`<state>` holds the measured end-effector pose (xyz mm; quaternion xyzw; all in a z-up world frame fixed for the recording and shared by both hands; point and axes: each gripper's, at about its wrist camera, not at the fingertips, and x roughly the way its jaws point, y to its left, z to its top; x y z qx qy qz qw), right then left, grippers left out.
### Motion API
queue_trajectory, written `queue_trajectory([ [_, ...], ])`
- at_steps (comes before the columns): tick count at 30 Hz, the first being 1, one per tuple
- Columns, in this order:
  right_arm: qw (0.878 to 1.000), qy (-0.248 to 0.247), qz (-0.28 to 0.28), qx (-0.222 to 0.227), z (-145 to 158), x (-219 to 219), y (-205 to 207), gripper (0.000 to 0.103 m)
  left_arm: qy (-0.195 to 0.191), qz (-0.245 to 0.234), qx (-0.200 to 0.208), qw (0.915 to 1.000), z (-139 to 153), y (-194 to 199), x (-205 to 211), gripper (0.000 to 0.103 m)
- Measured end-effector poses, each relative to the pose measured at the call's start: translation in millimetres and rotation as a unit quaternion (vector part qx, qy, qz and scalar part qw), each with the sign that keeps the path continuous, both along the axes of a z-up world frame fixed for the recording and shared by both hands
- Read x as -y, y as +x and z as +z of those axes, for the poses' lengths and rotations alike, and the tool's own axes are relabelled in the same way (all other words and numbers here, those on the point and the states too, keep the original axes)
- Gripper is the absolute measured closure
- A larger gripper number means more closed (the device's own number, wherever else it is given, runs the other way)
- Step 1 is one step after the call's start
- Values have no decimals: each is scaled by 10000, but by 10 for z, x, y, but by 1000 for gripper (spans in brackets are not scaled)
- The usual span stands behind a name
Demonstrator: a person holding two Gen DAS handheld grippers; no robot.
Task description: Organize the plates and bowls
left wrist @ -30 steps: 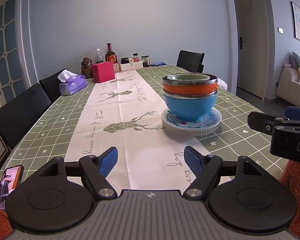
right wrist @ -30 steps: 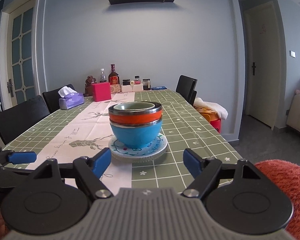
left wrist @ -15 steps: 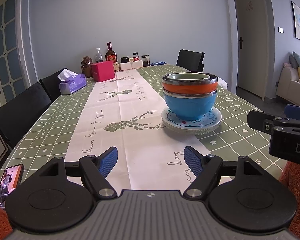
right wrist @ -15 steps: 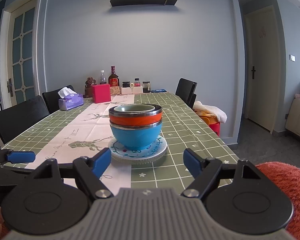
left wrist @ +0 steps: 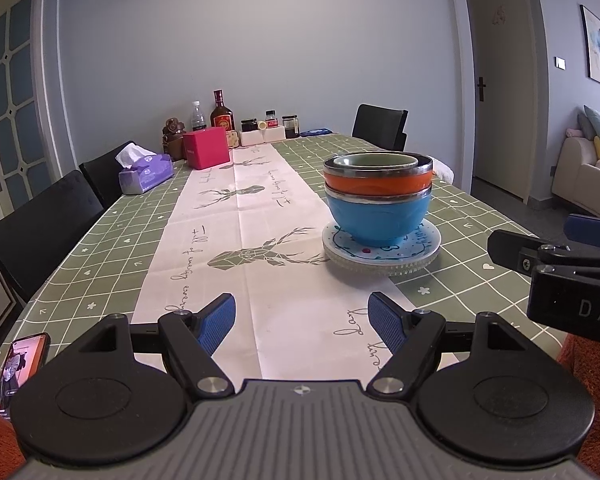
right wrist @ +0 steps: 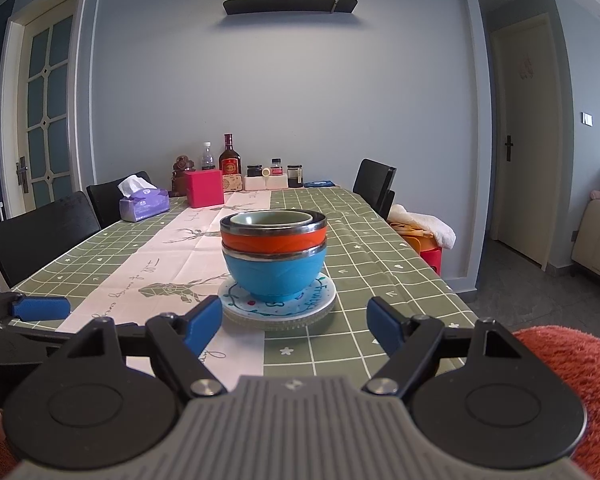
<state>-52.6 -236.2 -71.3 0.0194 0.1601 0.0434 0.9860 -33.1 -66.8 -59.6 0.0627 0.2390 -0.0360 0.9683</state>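
From the left wrist view, the left gripper (left wrist: 302, 322) hangs low over the worktop (left wrist: 100, 240) with its blue-padded fingers (left wrist: 216, 322) spread wide and empty. Ahead and to the right of them stands the stack: a pale green bowl (left wrist: 376, 160) nested in an orange steel-rimmed bowl (left wrist: 378, 180), that in a blue steel-rimmed bowl (left wrist: 378, 216), all on round white patterned plates (left wrist: 380, 250).

From the right wrist view, the right gripper (right wrist: 294, 322) is likewise wide and holds nothing; the stack sits just beyond and between its fingers (right wrist: 380, 322). The bowls look rigid and smooth-sided, likely slippery; the steel rims seem the surest hold. The plates look fragile.
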Motion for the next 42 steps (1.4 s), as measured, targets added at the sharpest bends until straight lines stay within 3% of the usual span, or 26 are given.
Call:
queue_trajectory([
  [42,10000,-3,45,32,23,5,4,23,15,-11,63,10000,44,-12,-20,14],
])
